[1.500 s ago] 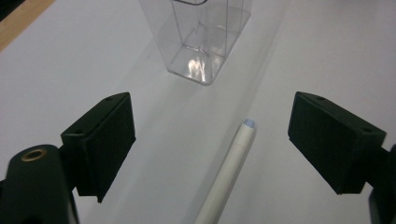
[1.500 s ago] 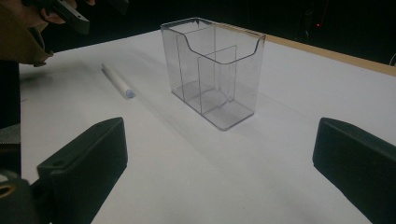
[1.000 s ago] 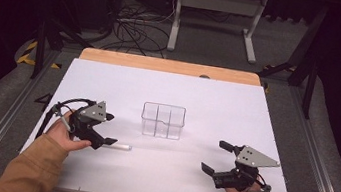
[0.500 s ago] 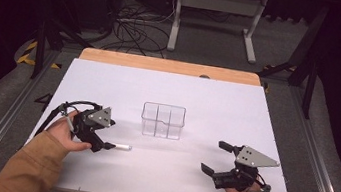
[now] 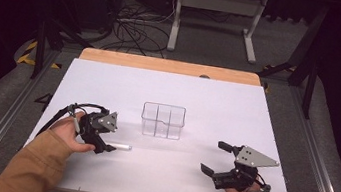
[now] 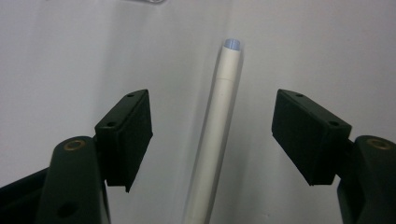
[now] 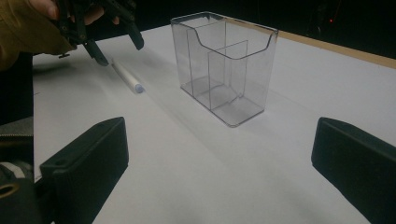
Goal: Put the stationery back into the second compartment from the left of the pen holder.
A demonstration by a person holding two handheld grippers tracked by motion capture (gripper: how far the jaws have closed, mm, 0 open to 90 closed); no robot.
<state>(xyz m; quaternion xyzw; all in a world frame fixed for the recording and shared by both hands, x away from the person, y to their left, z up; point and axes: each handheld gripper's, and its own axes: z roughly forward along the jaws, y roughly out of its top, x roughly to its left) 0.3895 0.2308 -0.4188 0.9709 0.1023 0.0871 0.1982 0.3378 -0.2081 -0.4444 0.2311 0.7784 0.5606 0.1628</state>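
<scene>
A white pen [image 5: 121,146] lies flat on the white table top [image 5: 218,98], left of centre. My left gripper [image 5: 103,145] is lowered over the pen's near end. In the left gripper view its jaws stand either side of the pen [image 6: 217,126] with clear gaps. The left gripper [image 6: 215,135] is open and its jaws have just been closing, without touching the pen. A clear plastic organizer [image 5: 163,120] with several compartments stands empty at the middle. My right gripper [image 5: 214,157] rests open at the front right, nothing between its jaws, facing the organizer [image 7: 224,65].
The right gripper view looks past the right gripper [image 7: 219,158] to the pen [image 7: 125,77], with the left gripper [image 7: 119,50] over it, left of the organizer. A wooden strip [image 5: 167,65] borders the table's far edge. Cables and a metal stand are on the floor beyond.
The left gripper has shifted slightly right along the pen and its jaws have narrowed around it. The pen, the organizer and the right gripper have not moved.
</scene>
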